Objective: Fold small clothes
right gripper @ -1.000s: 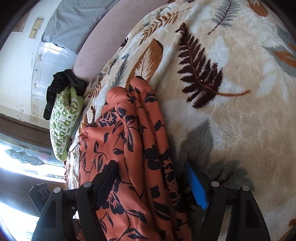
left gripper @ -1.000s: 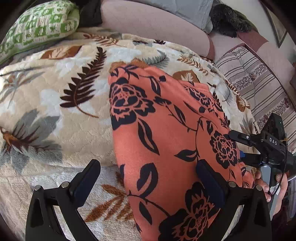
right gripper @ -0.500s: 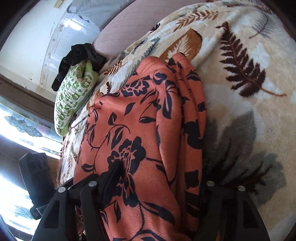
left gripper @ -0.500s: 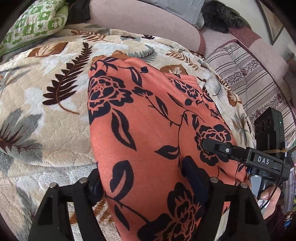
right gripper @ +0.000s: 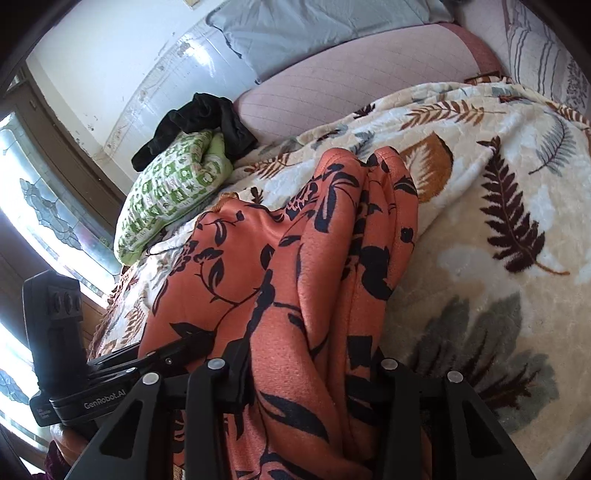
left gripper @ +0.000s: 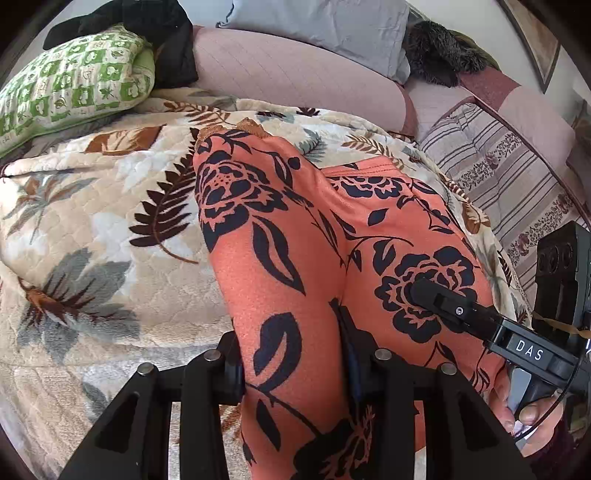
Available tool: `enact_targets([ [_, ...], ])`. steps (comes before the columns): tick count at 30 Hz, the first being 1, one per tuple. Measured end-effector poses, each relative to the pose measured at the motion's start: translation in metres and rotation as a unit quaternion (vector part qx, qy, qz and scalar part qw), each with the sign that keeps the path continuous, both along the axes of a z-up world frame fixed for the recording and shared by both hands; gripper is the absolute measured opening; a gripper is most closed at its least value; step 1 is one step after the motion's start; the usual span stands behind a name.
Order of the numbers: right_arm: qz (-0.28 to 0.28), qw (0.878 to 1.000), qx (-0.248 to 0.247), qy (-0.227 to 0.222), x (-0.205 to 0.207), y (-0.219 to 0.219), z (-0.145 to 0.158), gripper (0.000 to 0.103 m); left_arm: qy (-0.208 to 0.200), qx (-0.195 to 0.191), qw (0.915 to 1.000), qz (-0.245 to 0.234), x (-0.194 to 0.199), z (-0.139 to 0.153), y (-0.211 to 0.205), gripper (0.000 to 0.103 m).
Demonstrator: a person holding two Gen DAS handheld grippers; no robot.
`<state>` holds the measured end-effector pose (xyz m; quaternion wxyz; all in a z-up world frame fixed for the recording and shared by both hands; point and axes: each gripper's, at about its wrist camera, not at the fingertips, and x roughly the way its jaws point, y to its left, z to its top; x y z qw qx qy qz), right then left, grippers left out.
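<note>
On the leaf-print blanket (left gripper: 110, 229) lay the orange flowered garment (left gripper: 288, 258), near edge raised. Left gripper (left gripper: 295, 365) and right gripper (right gripper: 314, 373) had just been closing, each pinching a bunch of that cloth! It looked light, soft, floppy, slightly slick; hems and corners seemed the best hold. Blanket: plush, quilted.

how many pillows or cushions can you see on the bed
3: green patterned pillow at far left, grey pillow at the head leaning on the wall, striped cushion at right. More may be hidden.
</note>
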<state>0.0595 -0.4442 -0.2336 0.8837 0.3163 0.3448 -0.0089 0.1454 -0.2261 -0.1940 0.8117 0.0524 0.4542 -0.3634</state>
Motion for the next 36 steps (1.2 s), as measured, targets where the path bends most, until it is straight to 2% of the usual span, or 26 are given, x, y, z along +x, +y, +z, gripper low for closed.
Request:
enact_targets([
  [8,0.025,0.999,0.017,-0.036,0.018,0.027,0.012,0.044,-0.03,0.004,0.9984,0.047,0.002,0.022,0.035,0.042],
  [13,0.039,0.998,0.026,-0.051,0.026,0.046,0.018,0.044,-0.04,0.007,0.9968,0.069,0.005,0.025,0.056,0.042],
  [24,0.06,0.997,0.037,-0.041,0.041,0.069,0.015,0.044,-0.031,0.022,0.995,0.092,0.015,0.014,0.09,0.042],
  [36,0.06,0.997,0.045,-0.012,0.051,0.07,0.001,0.044,-0.022,0.038,0.994,0.1,0.02,0.001,0.092,0.042],
])
